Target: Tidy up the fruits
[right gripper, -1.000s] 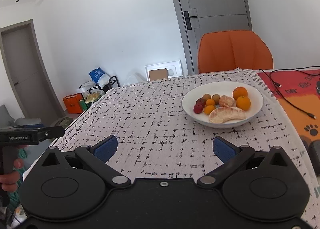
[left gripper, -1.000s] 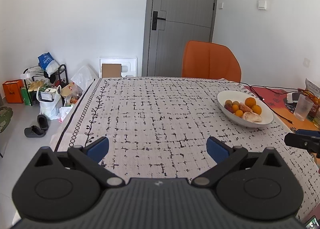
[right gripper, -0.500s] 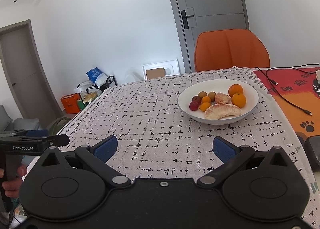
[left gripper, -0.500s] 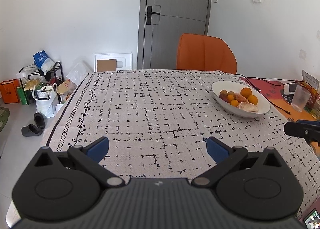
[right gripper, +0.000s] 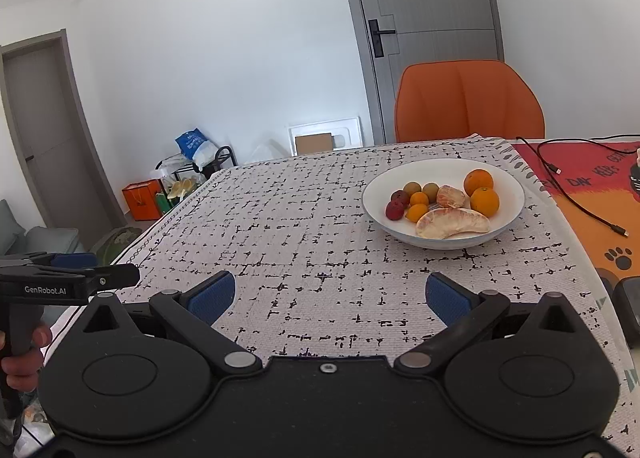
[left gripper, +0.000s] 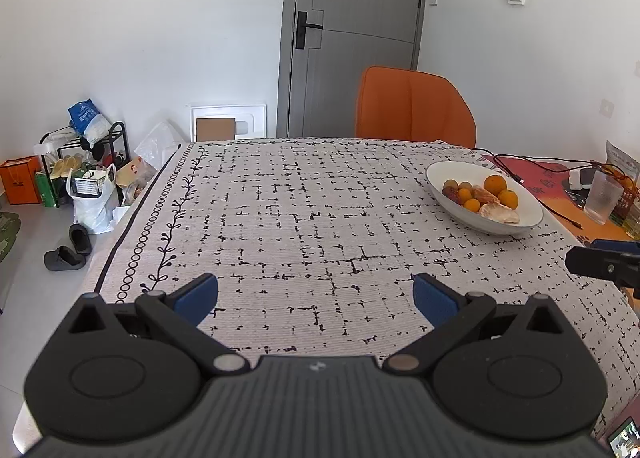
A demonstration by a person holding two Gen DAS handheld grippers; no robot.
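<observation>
- All the fruit I can see lies together in the white bowl (right gripper: 508,178) on the right side of the desk (right gripper: 304,242): two larger oranges (right gripper: 478,179) at the right, small orange citrus (right gripper: 419,199) and brownish round fruits (right gripper: 412,188) at the left, two dark red fruits (right gripper: 395,210), a peeled citrus (right gripper: 450,196) in the middle and a big peeled pomelo segment (right gripper: 452,223) along the near rim.
- No fruit lies loose on the patterned cloth, so this fits either fruit waiting to be sorted out of the bowl or fruit already gathered into it; I can't tell which.
- My right hand-held gripper (right gripper: 327,296) is spread wide with nothing between its blue pads, held above the near desk edge and aimed a little left of the bowl.
- My left hand-held gripper (left gripper: 316,296) is likewise agape and empty, over the near middle of the cloth, with the bowl far to its right.
- If I do reach in, I'd judge the right side the better choice, since the bowl is nearer to it.
- The peeled pieces look soft; I'd close on them gently, across the broad middle, to avoid crushing.
- The round fruits sit packed and touching, so I'd come down from above on one at the edge of the cluster to avoid nudging its neighbours.
- I'd keep clear of the black cable (right gripper: 576,194) on the red mat right of the bowl, and of the drinking glass (left gripper: 602,198) further right.
</observation>
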